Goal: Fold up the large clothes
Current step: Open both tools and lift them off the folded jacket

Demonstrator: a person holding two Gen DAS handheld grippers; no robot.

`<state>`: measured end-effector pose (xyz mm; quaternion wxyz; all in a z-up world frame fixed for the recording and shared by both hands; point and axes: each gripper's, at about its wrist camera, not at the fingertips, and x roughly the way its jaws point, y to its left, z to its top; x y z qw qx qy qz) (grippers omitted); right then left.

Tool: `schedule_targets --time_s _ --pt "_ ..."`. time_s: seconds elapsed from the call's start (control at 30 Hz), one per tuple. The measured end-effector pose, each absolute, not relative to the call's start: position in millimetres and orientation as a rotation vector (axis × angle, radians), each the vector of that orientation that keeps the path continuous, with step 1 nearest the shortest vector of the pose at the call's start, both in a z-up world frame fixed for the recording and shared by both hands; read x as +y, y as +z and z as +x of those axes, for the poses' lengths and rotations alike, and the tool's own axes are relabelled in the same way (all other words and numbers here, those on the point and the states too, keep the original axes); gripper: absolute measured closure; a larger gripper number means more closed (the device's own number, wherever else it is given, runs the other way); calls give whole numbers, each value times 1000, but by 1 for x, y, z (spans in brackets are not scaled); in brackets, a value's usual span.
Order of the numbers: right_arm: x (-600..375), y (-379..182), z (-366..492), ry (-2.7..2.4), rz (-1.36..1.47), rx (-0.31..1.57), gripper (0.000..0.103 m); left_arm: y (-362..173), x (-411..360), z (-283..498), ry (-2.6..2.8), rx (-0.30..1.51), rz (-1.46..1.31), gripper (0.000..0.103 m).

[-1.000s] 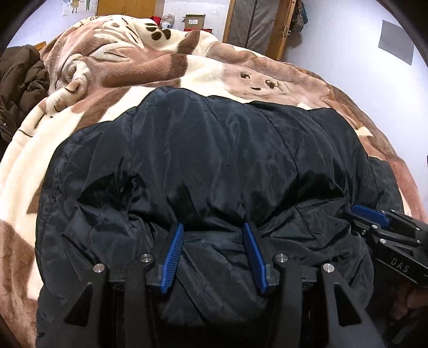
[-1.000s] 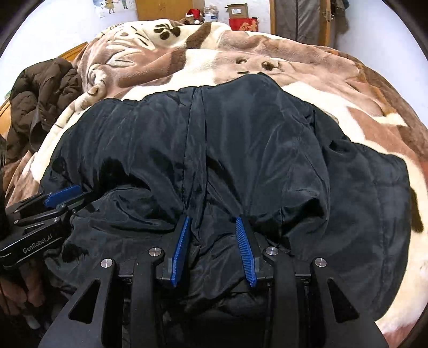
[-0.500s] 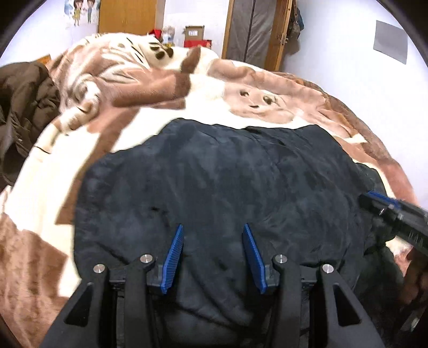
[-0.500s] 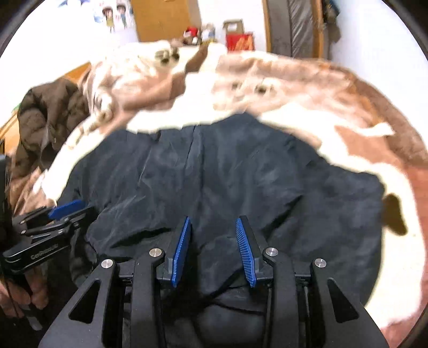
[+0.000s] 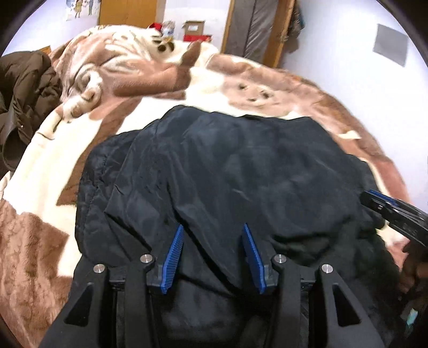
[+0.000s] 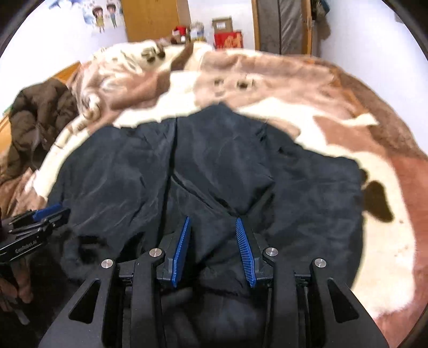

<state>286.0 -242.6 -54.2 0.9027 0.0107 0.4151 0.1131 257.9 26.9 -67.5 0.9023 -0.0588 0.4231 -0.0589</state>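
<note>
Your left gripper (image 5: 212,257) has its blue pads (image 5: 174,261) spread apart with a fold of the black coat (image 5: 240,171) bunched between them; whether the cloth is really pinched or only draped there cannot be told. Your right gripper (image 6: 214,250) looks the same, pads wide, coat hem lying in the gap. A second ago both sat low against the puffed-up hem; now they have risen and drawn back, and the coat lies flatter and further ahead of them, with its far edge showing more blanket (image 5: 40,166) beyond it. From the left gripper, the right one pokes in at the far right; it sits higher in that view than before. Ahead and left of both, the brown jacket (image 6: 40,120) is heaped on the blanket, unmoved. Furthest off stands the cardboard box (image 6: 222,25) by the door.
</note>
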Motion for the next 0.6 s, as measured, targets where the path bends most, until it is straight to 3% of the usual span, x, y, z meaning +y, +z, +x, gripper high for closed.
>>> schedule_targets --time_s 0.23,0.6 --pt "-263 -105 293 187 39 973 67 -113 4 254 -144 965 -124 54" --pt "-262 -78 270 171 25 968 65 -90 0 243 -98 978 -94 53"
